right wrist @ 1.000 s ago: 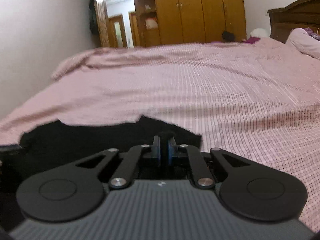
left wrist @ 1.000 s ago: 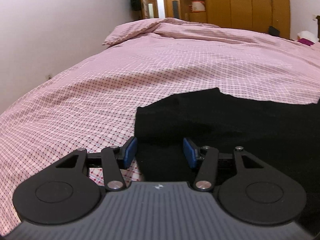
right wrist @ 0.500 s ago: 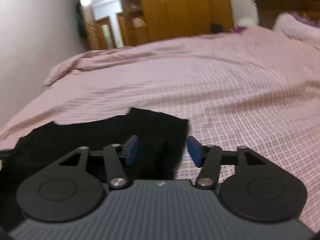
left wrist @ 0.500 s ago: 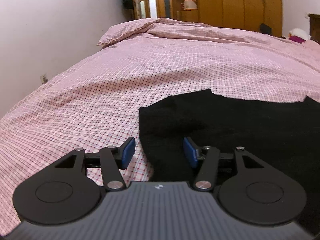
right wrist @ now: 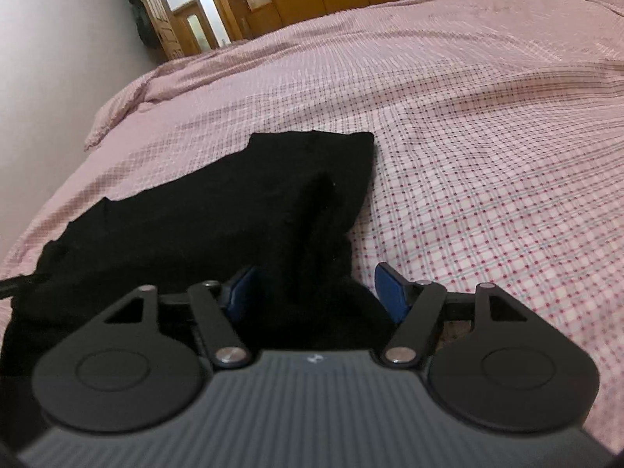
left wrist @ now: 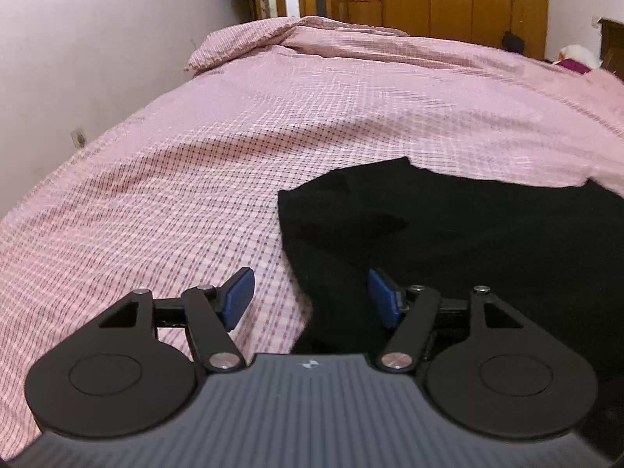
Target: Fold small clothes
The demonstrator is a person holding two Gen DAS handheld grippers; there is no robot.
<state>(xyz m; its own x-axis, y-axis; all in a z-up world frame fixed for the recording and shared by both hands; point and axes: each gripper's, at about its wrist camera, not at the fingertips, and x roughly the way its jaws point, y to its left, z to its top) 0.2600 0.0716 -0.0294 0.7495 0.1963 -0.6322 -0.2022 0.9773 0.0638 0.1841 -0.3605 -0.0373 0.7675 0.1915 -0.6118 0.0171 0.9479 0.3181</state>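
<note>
Black garment [left wrist: 448, 234] lies flat on the pink checked bedspread [left wrist: 195, 179], long axis running side to side between the two hands.

Left gripper [left wrist: 310, 299]: jaws opening, wide apart, gripping nothing. The garment's left edge runs up between the pads — the left pad [left wrist: 238, 298] stands over bare bedspread, the right pad over black cloth. No pad presses on the fabric.

Right gripper [right wrist: 318, 292]: jaws also opening, wide apart. A raised fold of the garment [right wrist: 218, 218] stands between the pads, but neither pad looks to be pinching it; released, by my reading. The garment's right edge lies just inside the right pad [right wrist: 392, 292], bedspread beyond.

Judgement: each hand sits at its own end of the garment, so neither is nearer overall. The coming move likely turns on the cloth's near edge, just ahead of both sets of fingers — whether a regrip there would carry a fold away from the person.
</note>
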